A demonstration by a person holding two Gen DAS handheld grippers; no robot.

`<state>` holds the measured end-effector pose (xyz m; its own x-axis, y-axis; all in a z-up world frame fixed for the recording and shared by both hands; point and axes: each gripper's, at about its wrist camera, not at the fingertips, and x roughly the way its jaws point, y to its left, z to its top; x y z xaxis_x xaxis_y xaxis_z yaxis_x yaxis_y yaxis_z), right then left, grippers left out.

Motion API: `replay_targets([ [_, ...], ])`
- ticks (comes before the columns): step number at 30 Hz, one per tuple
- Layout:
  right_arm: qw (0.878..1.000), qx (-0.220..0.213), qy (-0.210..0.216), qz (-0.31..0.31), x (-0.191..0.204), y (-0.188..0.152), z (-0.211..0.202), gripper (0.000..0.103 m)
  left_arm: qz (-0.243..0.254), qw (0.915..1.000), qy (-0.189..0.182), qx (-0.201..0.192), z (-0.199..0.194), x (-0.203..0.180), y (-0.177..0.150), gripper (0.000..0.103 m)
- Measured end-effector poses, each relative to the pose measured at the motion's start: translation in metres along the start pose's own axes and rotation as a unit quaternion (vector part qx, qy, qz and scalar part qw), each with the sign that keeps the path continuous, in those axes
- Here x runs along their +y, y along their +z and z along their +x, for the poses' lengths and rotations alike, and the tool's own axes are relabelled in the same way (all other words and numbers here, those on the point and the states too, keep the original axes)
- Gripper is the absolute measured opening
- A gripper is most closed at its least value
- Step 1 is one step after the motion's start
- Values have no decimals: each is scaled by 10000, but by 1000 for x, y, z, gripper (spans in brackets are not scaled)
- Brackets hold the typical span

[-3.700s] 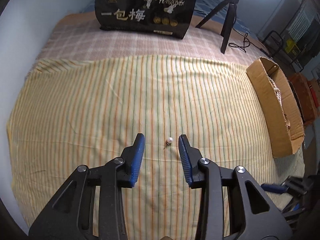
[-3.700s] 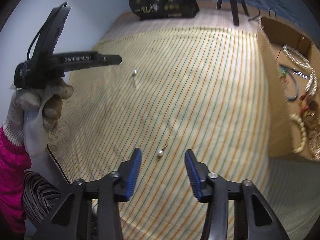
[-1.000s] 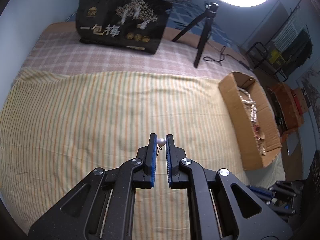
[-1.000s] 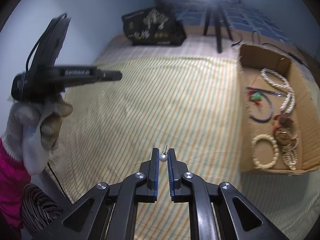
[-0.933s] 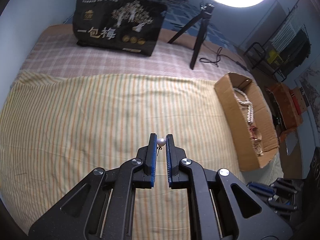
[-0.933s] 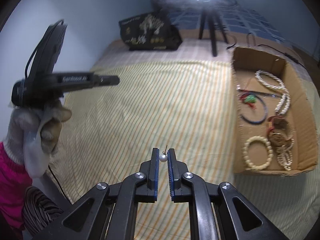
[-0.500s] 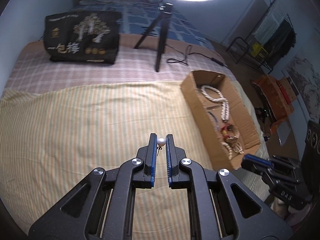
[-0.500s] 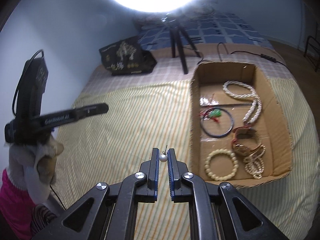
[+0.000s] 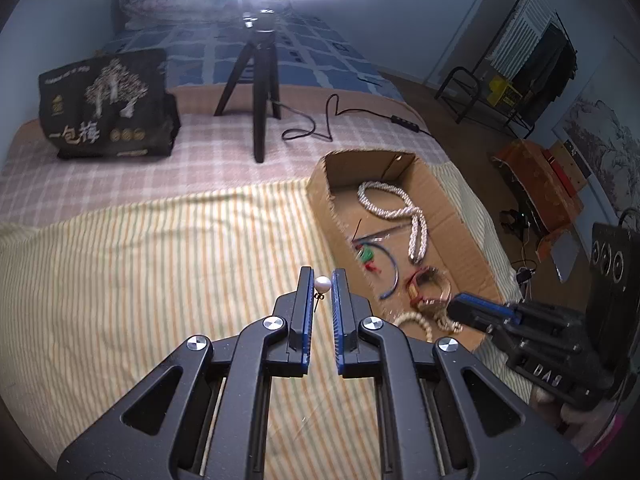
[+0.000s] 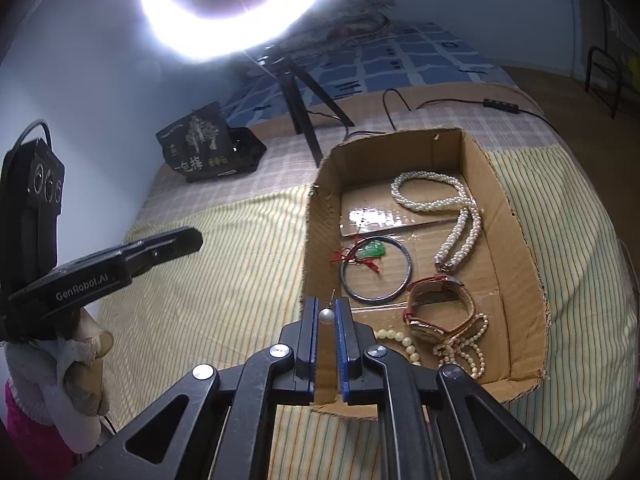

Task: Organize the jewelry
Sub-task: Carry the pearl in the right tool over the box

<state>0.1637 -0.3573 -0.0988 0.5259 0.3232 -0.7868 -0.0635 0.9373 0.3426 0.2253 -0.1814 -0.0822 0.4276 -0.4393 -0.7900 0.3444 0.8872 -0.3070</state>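
My left gripper (image 9: 321, 283) is shut on a small white pearl earring (image 9: 322, 284), held in the air over the yellow striped cloth (image 9: 160, 264) just left of the cardboard box (image 9: 320, 204). My right gripper (image 10: 326, 314) is shut on a second pearl earring (image 10: 326, 316), above the box's near left wall (image 10: 312, 248). In the box lie a twisted pearl necklace (image 10: 456, 216), a blue bangle (image 10: 376, 270), a green pendant on red cord (image 10: 370, 251), a watch (image 10: 436, 304) and a bead bracelet (image 10: 400, 340). In the left wrist view the right gripper (image 9: 480, 314) shows over the box's near end.
A ring light on a black tripod (image 9: 256, 92) stands behind the box, its cable (image 9: 340, 116) trailing across the checked blanket. A black printed bag (image 9: 108, 108) sits at the far left. The gloved hand (image 10: 68, 364) with the left gripper is at the right wrist view's left edge.
Both grippers have carried their earrings from the middle of the striped cloth rightward to the box. Each has stayed shut on its pearl. The box now fills more of both views.
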Motion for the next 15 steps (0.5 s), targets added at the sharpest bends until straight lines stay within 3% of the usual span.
replay_targets([
  [15, 9998, 181, 61, 77, -18, 0, 23, 6, 138, 9999, 38, 75, 56, -39, 27, 7],
])
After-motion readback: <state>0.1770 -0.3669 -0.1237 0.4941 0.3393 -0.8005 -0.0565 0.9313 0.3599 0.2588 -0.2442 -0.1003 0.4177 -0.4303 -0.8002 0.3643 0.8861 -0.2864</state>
